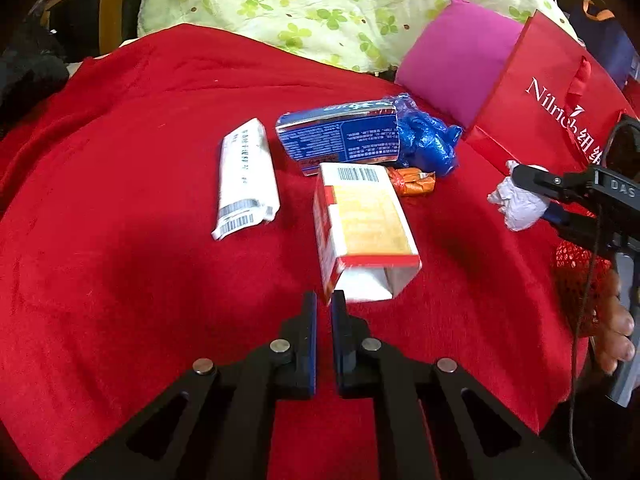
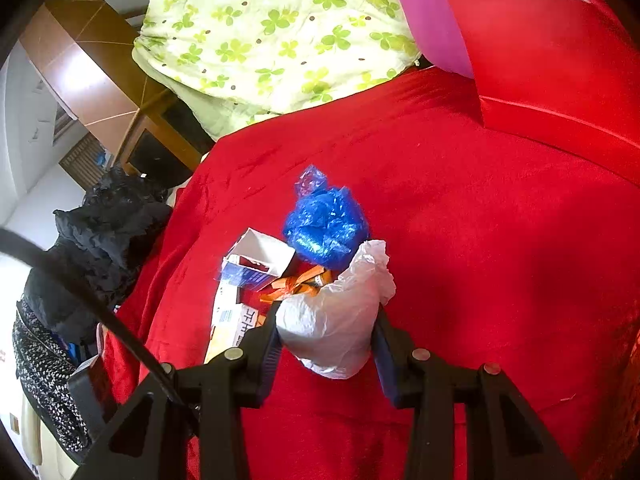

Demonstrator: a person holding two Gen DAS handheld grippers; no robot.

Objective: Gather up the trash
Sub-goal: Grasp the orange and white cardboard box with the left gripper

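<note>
A red, yellow and white carton [image 1: 360, 224] lies on the red blanket [image 1: 120, 200] with its open end towards me. My left gripper [image 1: 324, 304] is shut on the side wall of that open end, one finger inside and one outside. Behind it lie a white barcoded packet [image 1: 248, 176], a blue box [image 1: 340, 140], a crumpled blue plastic bag [image 1: 424, 140] and an orange wrapper [image 1: 412, 182]. My right gripper [image 2: 328, 316] is shut on a crumpled white wad [image 2: 336, 320], held above the blanket right of the pile; the right gripper [image 1: 532, 196] also shows at the left wrist view's right edge.
A red paper bag [image 1: 552, 92] stands at the back right, beside a pink pillow [image 1: 452, 64]. A green-flowered quilt [image 1: 320, 0] lies behind the blanket. Black clothing [image 2: 100, 240] is piled off the blanket's left edge. A person's hand [image 1: 616, 320] holds the right gripper's handle.
</note>
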